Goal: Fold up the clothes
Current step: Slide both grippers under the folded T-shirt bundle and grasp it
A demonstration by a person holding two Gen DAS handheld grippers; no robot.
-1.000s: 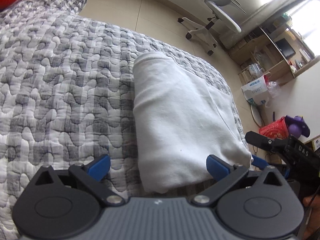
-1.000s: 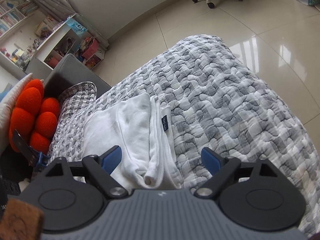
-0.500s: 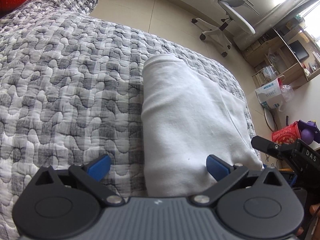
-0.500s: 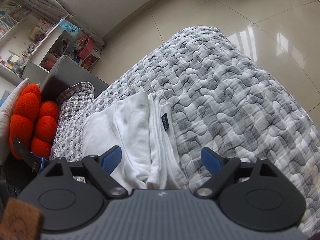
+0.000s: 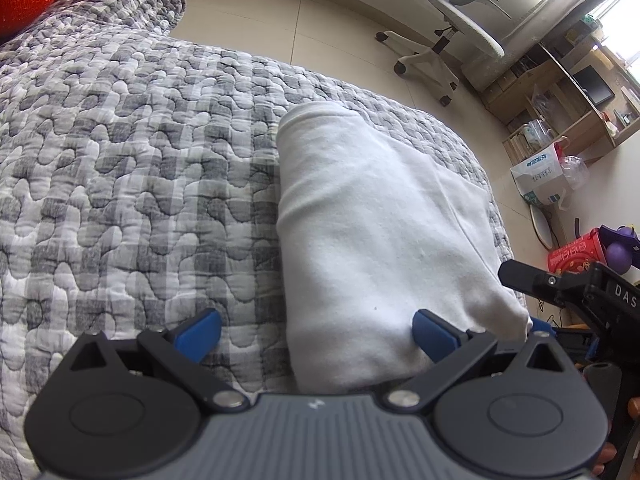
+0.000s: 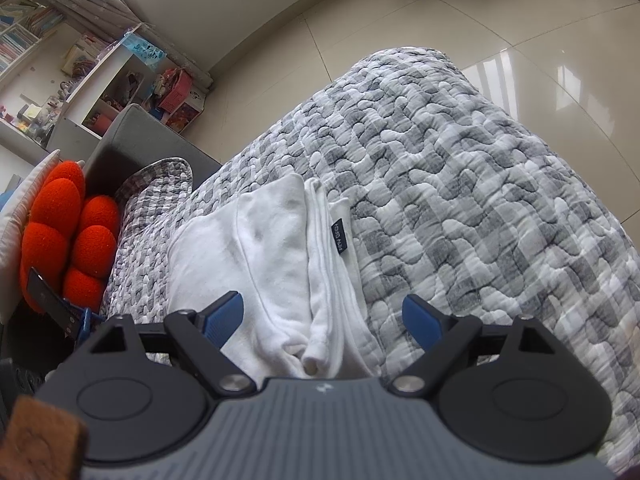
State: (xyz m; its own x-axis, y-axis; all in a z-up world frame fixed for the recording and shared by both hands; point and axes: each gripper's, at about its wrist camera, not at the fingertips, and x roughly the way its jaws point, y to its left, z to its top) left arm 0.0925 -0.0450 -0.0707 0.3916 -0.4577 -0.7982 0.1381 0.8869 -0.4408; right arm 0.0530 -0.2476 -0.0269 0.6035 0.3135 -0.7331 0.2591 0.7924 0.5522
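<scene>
Between and ahead of both jaws: folded white garment (image 5: 372,232) (image 6: 276,268), flat on grey quilted bed (image 5: 132,160) (image 6: 472,200). Left gripper (image 5: 316,334) and right gripper (image 6: 323,318): jaws spread wide, holding nothing.

Both tools, left tool (image 5: 316,332) and right tool (image 6: 323,316), have edged nearer the folded garment (image 5: 376,232).

folded white cotton garment (image 5: 384,240) lies on grey checked quilted bedspread (image 5: 140,184), frame centre-right; round orange knotted cushion (image 6: 68,240) at left edge; white swivel chair (image 5: 452,20) upper right.
</scene>
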